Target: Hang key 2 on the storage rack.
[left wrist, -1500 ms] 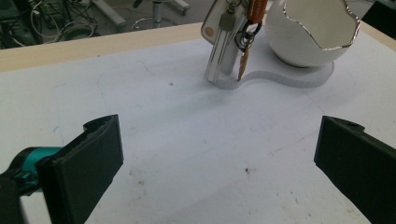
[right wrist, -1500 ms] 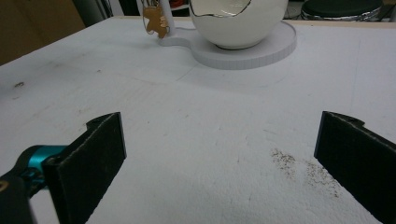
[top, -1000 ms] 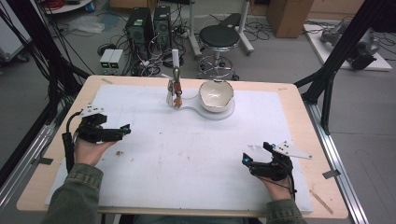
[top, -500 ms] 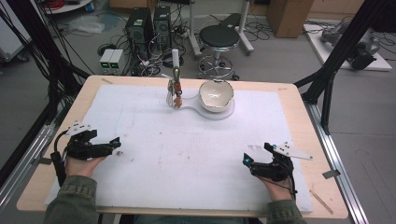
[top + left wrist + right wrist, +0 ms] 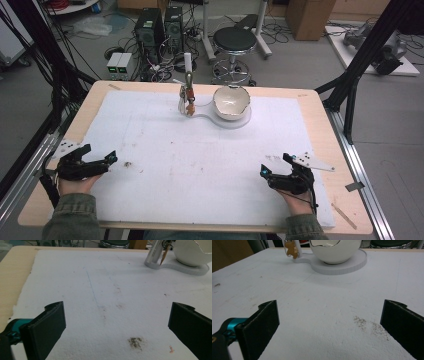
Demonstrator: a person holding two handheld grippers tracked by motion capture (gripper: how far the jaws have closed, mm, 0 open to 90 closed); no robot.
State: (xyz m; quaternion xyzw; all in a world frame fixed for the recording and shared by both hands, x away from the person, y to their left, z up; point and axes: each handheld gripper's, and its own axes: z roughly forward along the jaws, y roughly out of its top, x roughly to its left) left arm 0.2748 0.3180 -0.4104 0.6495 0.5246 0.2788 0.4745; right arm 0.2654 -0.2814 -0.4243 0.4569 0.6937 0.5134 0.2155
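A white bowl with a jagged, eggshell-like rim sits on a flat white base at the far middle of the table. Beside it a metal post rises from the same base, with a small brown piece hanging from it. My left gripper rests open near the front left corner with nothing between its pads. Near the front right, my right gripper is open and holds nothing. The bowl and its base lie straight ahead of my right gripper.
A white foam mat covers most of the wooden table. It carries a dark smudge and scattered specks. Black frame struts stand at the table's sides. A stool and computers stand beyond.
My left gripper has drawn back toward the front left edge of the table. My right gripper has barely moved.
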